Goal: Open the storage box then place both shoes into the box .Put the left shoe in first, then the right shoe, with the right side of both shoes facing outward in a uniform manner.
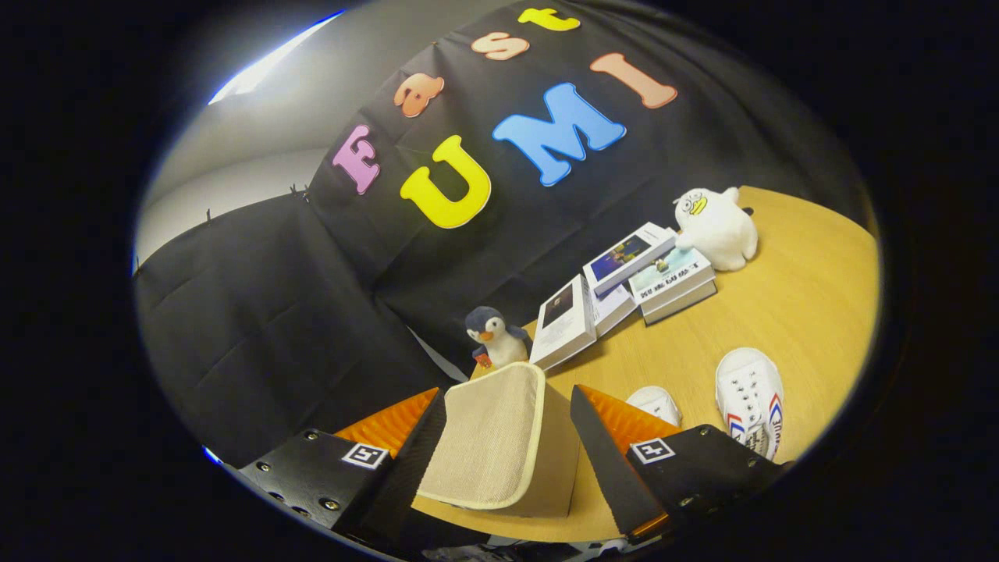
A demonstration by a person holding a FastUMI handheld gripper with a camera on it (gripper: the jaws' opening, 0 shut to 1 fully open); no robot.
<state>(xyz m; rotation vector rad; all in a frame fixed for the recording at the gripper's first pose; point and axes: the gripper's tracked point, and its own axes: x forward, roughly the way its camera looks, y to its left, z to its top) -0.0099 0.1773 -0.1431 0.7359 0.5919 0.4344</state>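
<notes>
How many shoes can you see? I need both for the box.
2. One shoe lies on the table beyond the right finger; the other shoe peeks out just behind that finger, partly hidden.

Hand-held gripper [507, 453]: black body, orange-backed jaws.

Two black blocks sat at about seven and five o'clock, each carrying a small white square tag printed with a black pattern. The block at seven o'clock showed several silver screw heads along its top face. Each finger [605, 460] had a dark inner face and a bright orange ribbed outer side, tapering forward to a point.
</notes>
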